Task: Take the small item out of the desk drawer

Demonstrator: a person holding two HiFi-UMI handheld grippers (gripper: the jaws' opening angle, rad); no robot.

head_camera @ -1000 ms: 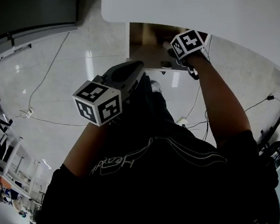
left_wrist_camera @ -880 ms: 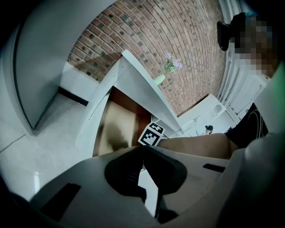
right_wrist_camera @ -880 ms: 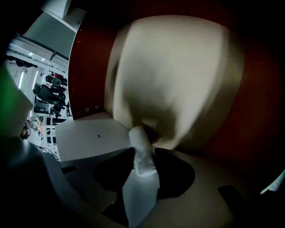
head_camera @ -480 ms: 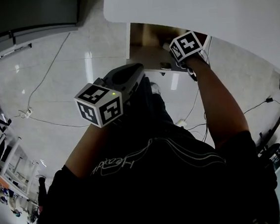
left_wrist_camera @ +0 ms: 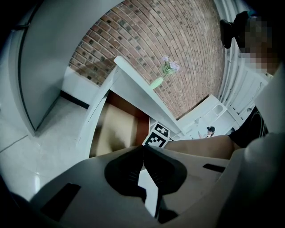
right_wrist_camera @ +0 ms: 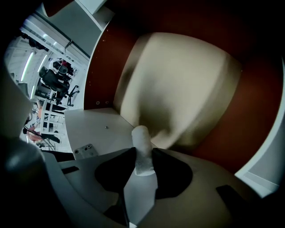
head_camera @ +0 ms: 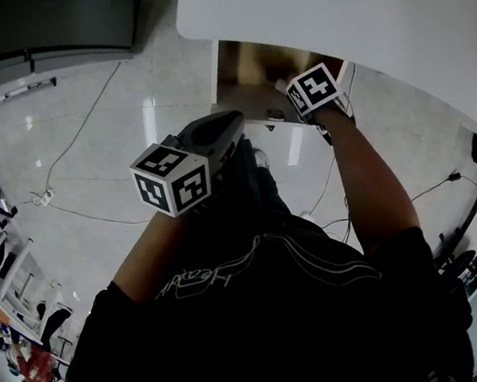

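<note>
Closing just now on the small white stick (right_wrist_camera: 142, 148), the right gripper (right_wrist_camera: 143, 152) pinches it by the drawer's (right_wrist_camera: 178, 80) front edge, its long axis running out along the jaws; the left gripper (left_wrist_camera: 142, 150), jaws together and empty, hangs farther back.

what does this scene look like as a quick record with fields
setting: white desk, its drawer pulled open
right gripper: points down into the drawer; jaws have just been closing and now clamp the small white item
small white item: pale, roughly cylindrical, sticks out past the jaw tips
left gripper: jaws together, nothing between them, held back short of the drawer
task stage: item gripped, not yet out of the drawer
</note>
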